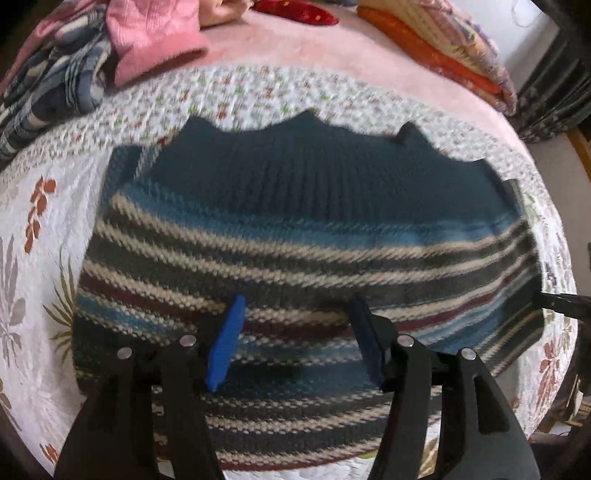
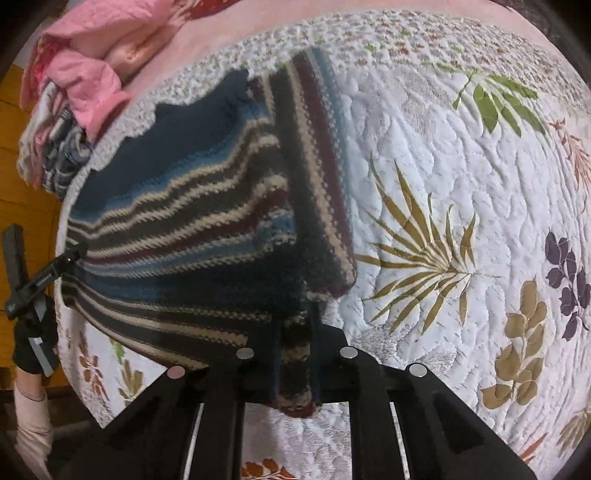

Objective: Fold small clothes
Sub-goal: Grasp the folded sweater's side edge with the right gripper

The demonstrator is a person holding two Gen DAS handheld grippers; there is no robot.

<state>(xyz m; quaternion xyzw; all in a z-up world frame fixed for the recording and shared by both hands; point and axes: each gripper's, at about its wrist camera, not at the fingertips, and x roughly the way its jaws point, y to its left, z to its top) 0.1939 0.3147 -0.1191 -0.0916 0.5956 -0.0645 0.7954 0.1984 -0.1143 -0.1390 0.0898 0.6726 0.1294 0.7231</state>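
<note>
A small striped knit sweater (image 1: 295,236) in navy, blue, cream and maroon lies spread on a floral quilt (image 1: 40,229), its navy ribbed part toward the far side. My left gripper (image 1: 297,339) hovers just above the near striped part, open, with nothing between its blue pads (image 1: 225,343). In the right wrist view the same sweater (image 2: 177,229) has one side folded over. My right gripper (image 2: 295,354) is shut on a bunched edge of that sweater, which hangs out below the jaws. The left gripper (image 2: 74,254) touches the sweater's far left edge there.
A pile of pink and blue-checked clothes (image 1: 92,59) sits at the back left of the bed. Folded orange and patterned blankets (image 1: 443,44) lie at the back right, and a red cushion (image 1: 295,11) at the far edge. A hand in a sleeve (image 2: 31,413) holds the left tool.
</note>
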